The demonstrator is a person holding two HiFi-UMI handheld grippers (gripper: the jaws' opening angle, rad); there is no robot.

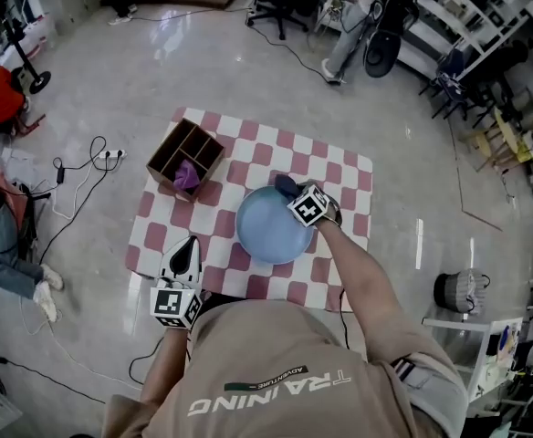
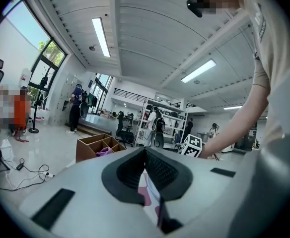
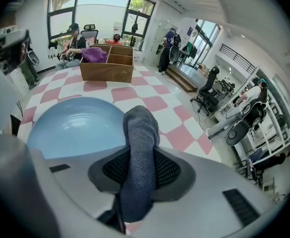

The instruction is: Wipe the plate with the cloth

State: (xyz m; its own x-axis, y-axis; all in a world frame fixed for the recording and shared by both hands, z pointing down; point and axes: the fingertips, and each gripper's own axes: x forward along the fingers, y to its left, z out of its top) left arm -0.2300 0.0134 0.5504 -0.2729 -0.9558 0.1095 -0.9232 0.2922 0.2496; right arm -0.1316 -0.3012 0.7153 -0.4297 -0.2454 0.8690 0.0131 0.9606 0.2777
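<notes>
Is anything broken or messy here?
Nothing stands out. The plate lies flat on the mat, and the right gripper holds the cloth.

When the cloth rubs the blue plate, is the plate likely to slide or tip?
The plate is wide, shallow and flat on the checked mat, so tipping seems unlikely. It looks smooth and nothing holds it, so it may slide. The cloth looks soft, so pushes are probably gentle.

Brightly lit by windows [image 3: 105, 14] and ceiling strip lights [image 2: 101, 36]; glares off polished floor [image 1: 157, 71]; bends at fisheye edges, darkens in corners.
</notes>
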